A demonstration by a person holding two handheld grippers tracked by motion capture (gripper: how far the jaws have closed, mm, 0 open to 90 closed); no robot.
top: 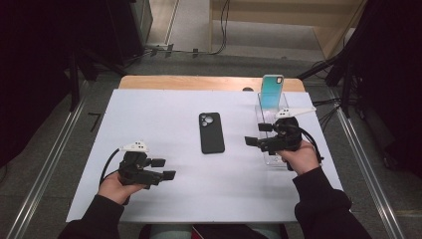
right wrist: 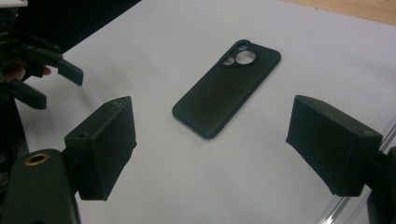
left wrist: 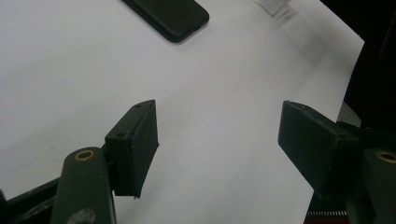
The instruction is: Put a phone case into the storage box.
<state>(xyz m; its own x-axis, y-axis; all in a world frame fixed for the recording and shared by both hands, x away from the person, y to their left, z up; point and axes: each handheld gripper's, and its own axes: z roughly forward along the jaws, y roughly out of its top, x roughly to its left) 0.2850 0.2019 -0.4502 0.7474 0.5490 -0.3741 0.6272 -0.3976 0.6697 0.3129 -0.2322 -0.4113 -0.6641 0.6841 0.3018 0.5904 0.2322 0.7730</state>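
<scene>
My left tool (top: pixel 164 169) and right tool (top: pixel 254 134) gape empty either side of the phone case (top: pixel 211 132) — untouched, nothing begun.

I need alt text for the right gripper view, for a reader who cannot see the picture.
A black phone case lies flat on a white table, its camera cutout at the far end, framed between the open jaws of the right gripper. The left gripper shows at the left edge, also open.

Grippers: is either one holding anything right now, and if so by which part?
Nothing is held. The left gripper and right gripper are both open and empty; the black phone case lies untouched on the table.
</scene>
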